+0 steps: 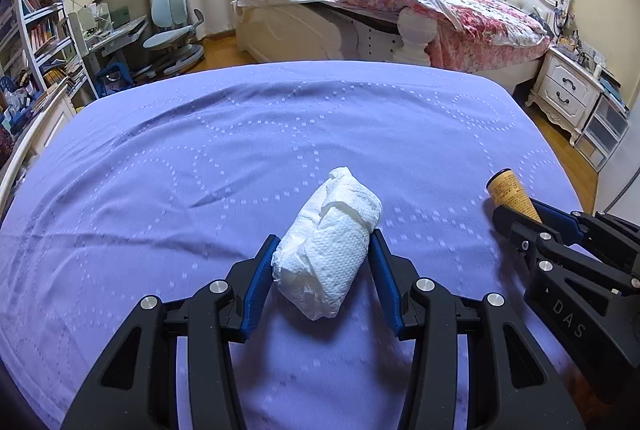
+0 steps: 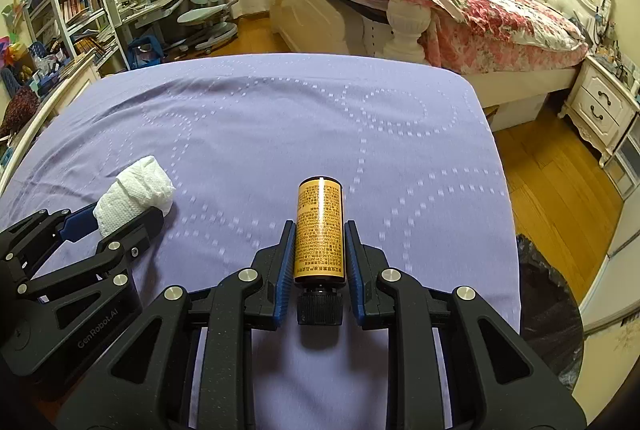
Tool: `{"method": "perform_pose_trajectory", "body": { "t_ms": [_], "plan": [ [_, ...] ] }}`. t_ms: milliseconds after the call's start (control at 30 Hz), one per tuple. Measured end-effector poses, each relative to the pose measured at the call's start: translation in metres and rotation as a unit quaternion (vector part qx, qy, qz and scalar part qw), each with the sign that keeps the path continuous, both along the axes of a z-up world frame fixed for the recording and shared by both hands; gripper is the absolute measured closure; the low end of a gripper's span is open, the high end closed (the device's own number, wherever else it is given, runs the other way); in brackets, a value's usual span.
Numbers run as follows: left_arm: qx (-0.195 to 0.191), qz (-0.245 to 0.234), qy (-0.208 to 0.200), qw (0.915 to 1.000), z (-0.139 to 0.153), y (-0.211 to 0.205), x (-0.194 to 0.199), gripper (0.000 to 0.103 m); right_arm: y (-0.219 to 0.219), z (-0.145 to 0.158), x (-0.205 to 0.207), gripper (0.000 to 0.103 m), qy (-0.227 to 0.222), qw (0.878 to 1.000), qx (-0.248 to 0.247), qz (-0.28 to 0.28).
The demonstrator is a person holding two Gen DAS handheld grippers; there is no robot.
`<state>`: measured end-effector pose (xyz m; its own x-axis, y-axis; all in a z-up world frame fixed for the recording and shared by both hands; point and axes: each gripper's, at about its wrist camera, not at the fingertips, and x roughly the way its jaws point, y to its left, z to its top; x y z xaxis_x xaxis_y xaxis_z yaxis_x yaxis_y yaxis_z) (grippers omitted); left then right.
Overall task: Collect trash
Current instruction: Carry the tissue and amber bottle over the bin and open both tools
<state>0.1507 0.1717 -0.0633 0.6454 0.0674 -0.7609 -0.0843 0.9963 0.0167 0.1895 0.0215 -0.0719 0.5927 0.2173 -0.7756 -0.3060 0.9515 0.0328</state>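
1. Carrying both finds off the purple bed [image 1: 280, 133] comes next; lift slowly.
2. The left gripper [image 1: 324, 244] squeezes the white tissue wad [image 1: 326, 254], mid-frame.
3. The right gripper [image 2: 319, 236] pinches the yellow bottle [image 2: 319, 230], center frame; keep tight.

A purple sheet [image 2: 280, 117] with a dotted loop pattern covers the bed, lightly wrinkled toward the far left, its right edge dropping to the wooden floor [image 2: 560, 189].
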Motion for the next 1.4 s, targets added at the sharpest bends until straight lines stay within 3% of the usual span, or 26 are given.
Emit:
{"method": "perform_pose_trajectory", "body": {
  "t_ms": [700, 1400],
  "plan": [
    [-0.014, -0.009, -0.018, 0.9997, 0.005, -0.041, -0.065, 0.056, -0.047, 0.008, -0.102, 0.080, -0.016, 1.000, 0.021, -0.009],
    [-0.009, -0.061, -0.036, 0.9975, 0.006, -0.107, -0.091, 0.056, -0.127, 0.008, -0.149, 0.080, -0.035, 0.996, 0.027, -0.083]
  ]
}}
